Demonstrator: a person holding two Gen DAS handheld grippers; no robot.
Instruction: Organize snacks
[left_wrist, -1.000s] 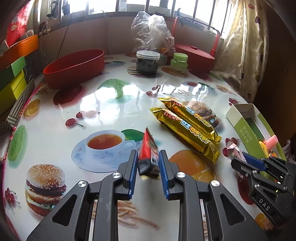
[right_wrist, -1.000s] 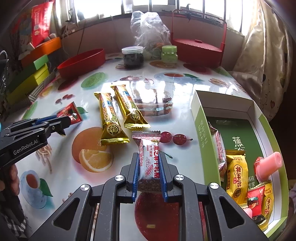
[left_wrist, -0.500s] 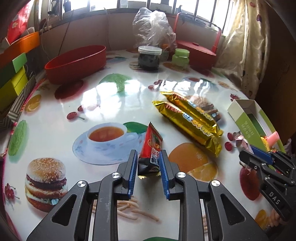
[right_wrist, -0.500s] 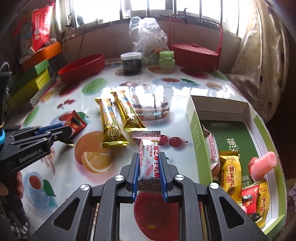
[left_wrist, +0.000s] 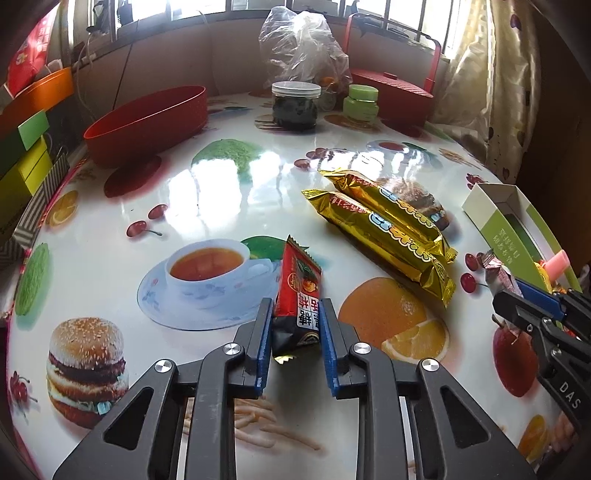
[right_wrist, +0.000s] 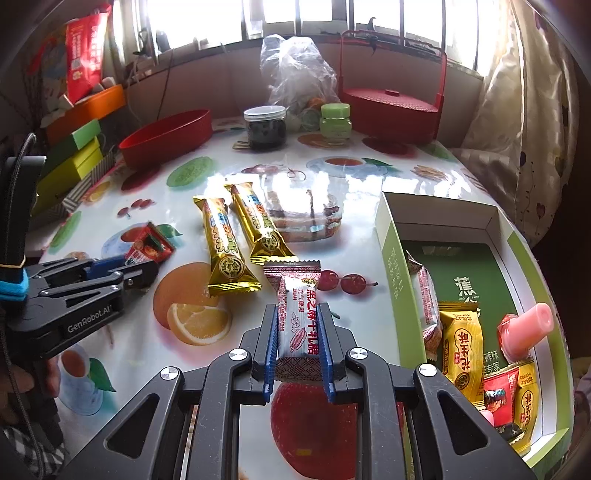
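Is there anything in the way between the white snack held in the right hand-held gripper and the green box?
Nothing visible. Only bare table lies between the white snack and the green box, beside its near wall.

At the top of the frame, a red bowl (left_wrist: 147, 122), dark jar (left_wrist: 295, 107), green jar (left_wrist: 361, 103) and red lidded basket (right_wrist: 391, 107) stand on the printed surface (left_wrist: 110, 229).

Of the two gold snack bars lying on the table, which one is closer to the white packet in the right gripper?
The right-hand gold bar: its near end lies just above the white packet; the left-hand gold bar ends further left.
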